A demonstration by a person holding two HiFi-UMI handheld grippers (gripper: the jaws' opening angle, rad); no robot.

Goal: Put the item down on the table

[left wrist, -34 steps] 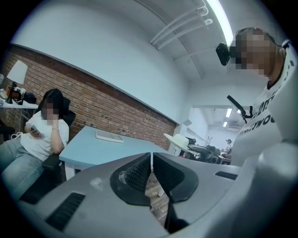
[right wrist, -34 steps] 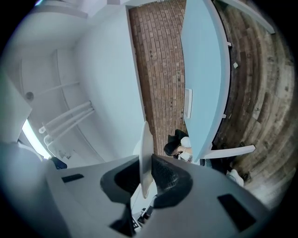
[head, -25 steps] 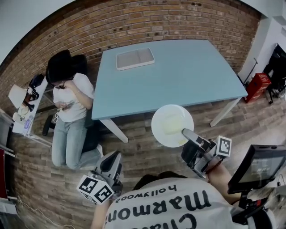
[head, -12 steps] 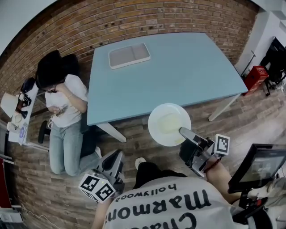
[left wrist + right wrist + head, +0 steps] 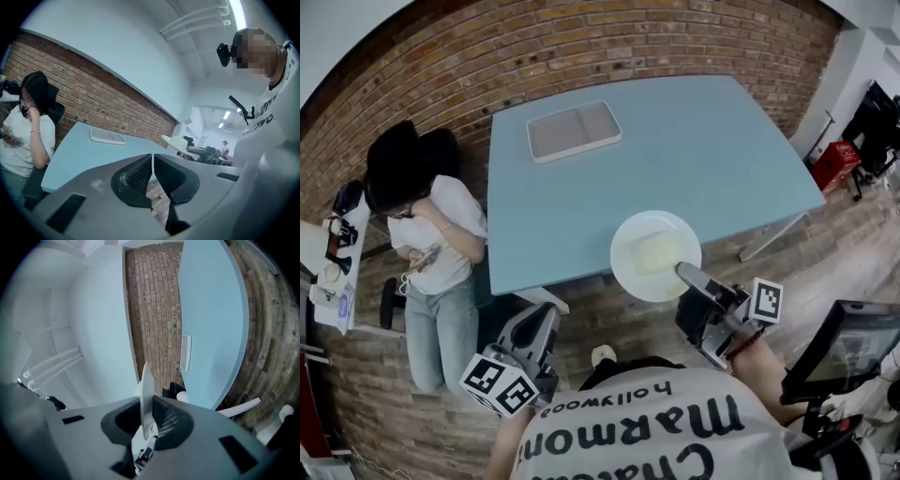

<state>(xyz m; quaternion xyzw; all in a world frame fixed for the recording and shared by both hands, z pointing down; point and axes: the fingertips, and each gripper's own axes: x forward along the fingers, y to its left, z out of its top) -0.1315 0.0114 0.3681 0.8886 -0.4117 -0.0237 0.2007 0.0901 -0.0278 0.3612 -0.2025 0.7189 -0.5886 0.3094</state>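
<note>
Left claw [image 5: 546, 317] clenched on nothing just off the bench [image 5: 703, 141] near edge, white plate [image 5: 649, 248] in the air over that edge, near rim pinched in right claw [image 5: 684, 274]; plate looks stiff, fairly light, slick, likely chippable, and the rim-only hold may tilt or slip.

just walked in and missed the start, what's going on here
A person holds a gripper in each hand. The right gripper is clamped on the rim of a white plate, held over the near edge of the blue table and not yet set down. The left gripper is shut and empty, low at the person's side. A flat tray lies at the table's far side, and a second person sits beside it.
</note>
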